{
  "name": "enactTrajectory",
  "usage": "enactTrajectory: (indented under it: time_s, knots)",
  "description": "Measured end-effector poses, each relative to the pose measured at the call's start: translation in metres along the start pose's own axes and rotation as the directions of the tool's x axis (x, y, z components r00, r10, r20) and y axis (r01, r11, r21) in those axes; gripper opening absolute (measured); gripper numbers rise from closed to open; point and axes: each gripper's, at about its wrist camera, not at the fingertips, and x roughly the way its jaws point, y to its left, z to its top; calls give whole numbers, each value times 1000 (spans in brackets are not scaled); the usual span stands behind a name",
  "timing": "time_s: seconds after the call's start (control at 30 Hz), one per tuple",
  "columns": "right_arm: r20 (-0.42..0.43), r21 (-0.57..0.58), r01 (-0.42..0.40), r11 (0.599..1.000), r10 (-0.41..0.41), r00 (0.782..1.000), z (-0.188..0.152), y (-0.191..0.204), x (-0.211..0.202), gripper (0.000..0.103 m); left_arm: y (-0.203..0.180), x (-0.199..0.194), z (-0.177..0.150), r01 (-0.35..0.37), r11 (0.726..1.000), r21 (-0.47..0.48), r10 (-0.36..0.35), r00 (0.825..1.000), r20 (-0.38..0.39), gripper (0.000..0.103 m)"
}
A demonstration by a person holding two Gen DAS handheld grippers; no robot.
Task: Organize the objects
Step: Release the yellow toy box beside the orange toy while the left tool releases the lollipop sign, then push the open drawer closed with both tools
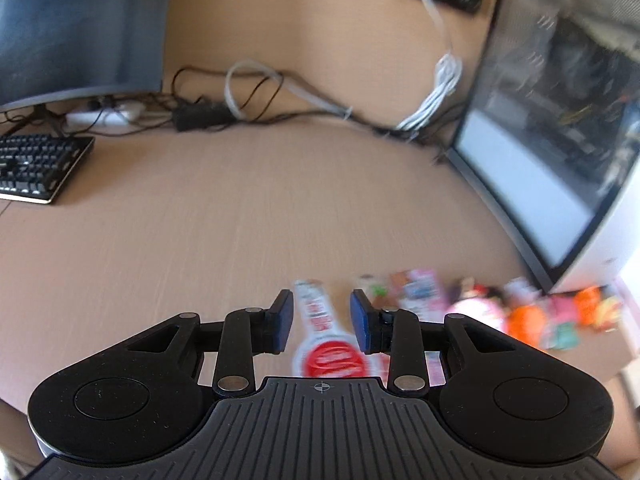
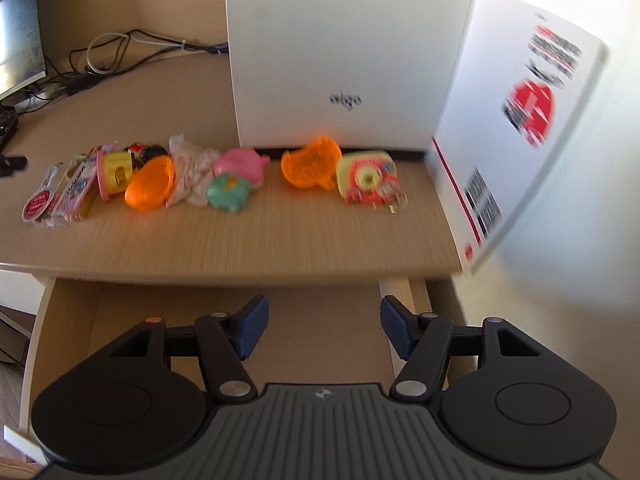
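While both tools gape empty, two orange shells flank one green toy.

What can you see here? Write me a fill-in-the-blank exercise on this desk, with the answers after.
The shell-shaped toy beside the green toy is ____. The tall box behind the row of toys is ____. The right tool holds ____. The keyboard is ____.
Missing words: orange; white; nothing; black.

Home office desk; monitor, keyboard (cables behind).
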Motion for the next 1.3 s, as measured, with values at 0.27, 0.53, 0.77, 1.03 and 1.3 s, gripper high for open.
enactTrajectory:
  time_s: [0.27,0.53,0.77,1.03,1.3]
  knots:
    - [-54,29,48,998,-46,997,-40,17,-25,62,-56,-54,-34,241,962,131,-242,970,-12,34]
    - [45,57,45,997,-47,998,-66,9,-47,63,-102,-97,-113,303,937,173,-292,953,-83,34]
    - [90,-62,-79,995,84,992,-123,-1,-58,65,-150,-137,-197,296,941,163,-263,945,-196,34]
    - [43,-88,-170,981,175,984,-190,-15,-46,65,-166,-155,-290,150,970,192,-115,977,-179,34]
    - [115,-117,-91,989,105,988,-188,7,-19,65,-156,-135,-302,-27,979,202,46,995,-90,34]
